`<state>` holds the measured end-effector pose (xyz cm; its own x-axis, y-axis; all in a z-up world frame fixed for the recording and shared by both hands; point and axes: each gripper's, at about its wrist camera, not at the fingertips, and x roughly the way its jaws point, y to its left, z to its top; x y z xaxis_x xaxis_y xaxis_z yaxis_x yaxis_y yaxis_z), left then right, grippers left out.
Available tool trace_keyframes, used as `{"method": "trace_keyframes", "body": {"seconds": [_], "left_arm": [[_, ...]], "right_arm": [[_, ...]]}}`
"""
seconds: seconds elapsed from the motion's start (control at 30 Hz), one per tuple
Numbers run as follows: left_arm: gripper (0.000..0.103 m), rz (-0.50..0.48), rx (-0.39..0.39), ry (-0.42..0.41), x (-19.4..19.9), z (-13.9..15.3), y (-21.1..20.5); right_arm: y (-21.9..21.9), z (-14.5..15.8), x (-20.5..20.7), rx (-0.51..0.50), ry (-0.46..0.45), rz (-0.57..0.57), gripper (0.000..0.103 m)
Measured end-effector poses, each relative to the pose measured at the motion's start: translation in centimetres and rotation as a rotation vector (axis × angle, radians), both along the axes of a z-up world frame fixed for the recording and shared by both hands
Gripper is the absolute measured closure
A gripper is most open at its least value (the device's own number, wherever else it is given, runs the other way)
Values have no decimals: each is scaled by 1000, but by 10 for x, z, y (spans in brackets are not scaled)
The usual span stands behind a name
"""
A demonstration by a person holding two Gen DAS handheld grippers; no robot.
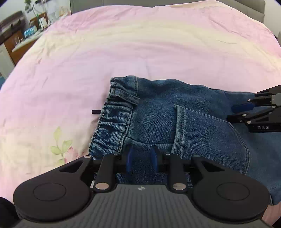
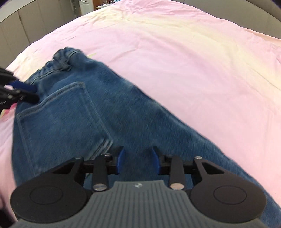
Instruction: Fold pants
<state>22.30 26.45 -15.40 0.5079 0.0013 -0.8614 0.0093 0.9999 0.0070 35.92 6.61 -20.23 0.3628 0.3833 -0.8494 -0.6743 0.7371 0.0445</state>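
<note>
Blue denim pants [image 1: 175, 114] lie on the pink bedspread [image 1: 123, 43], elastic waistband to the left, back pocket up. My left gripper [image 1: 142, 158] is open, its blue pads just above the denim near the waistband's lower edge. My right gripper [image 2: 138, 157] is open over the seat and leg of the pants [image 2: 105, 114], which run to the lower right. In the left wrist view the right gripper [image 1: 245, 107] enters from the right edge. In the right wrist view the left gripper [image 2: 26, 89] sits at the left edge by the waistband.
The bedspread [image 2: 193, 52] has a flower print [image 1: 61, 149] left of the waistband. A desk with clutter [image 1: 26, 33] stands beyond the bed's far left. A grey headboard [image 1: 254, 7] shows at the far right.
</note>
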Motion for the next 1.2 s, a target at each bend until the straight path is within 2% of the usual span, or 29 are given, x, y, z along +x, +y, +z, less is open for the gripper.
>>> {"method": "trace_keyframes", "body": {"seconds": [0.07,0.17,0.23,0.33,0.4,0.47,0.53,0.6,0.63,0.7,0.83,0.93,1.0,1.1,1.2], "left_arm": [[74,4,-13,5,6,-4,4],[77,5,-28,6,11,-5,10],[81,14,-37,11,12,-7,13],[83,45,-65,26,15,-7,18],[83,54,-44,32,14,-4,14],[83,70,-5,34,12,2,6],[82,62,42,19,5,10,-4],[76,31,64,-3,-6,19,-16],[76,16,68,-12,-11,24,-22],[76,-28,47,-18,-23,35,-39],[76,-178,-40,0,-44,54,-90],[76,-278,-123,45,-57,56,-132],[76,-330,-135,67,-63,55,-157],[76,-378,-88,119,-67,41,-188],[74,-356,-31,254,-67,12,-203]], "right_arm": [[8,-4,10,-13,-5,-20,78],[17,-9,22,-35,-34,-49,88],[21,-10,32,-34,-24,-77,90],[24,-9,42,-36,-29,-108,99],[24,-5,44,-33,-11,-126,99],[22,3,40,-37,-11,-97,99],[11,18,32,-13,5,-86,96],[-5,31,21,19,38,-73,83],[-16,39,11,33,49,-63,81],[-36,50,-8,46,59,-43,79],[-81,68,-57,82,70,-34,76],[-114,76,-99,126,66,-54,71],[-134,79,-124,141,50,-67,71],[-158,77,-150,149,28,-88,70],[-170,59,-163,126,62,-115,68]]}}
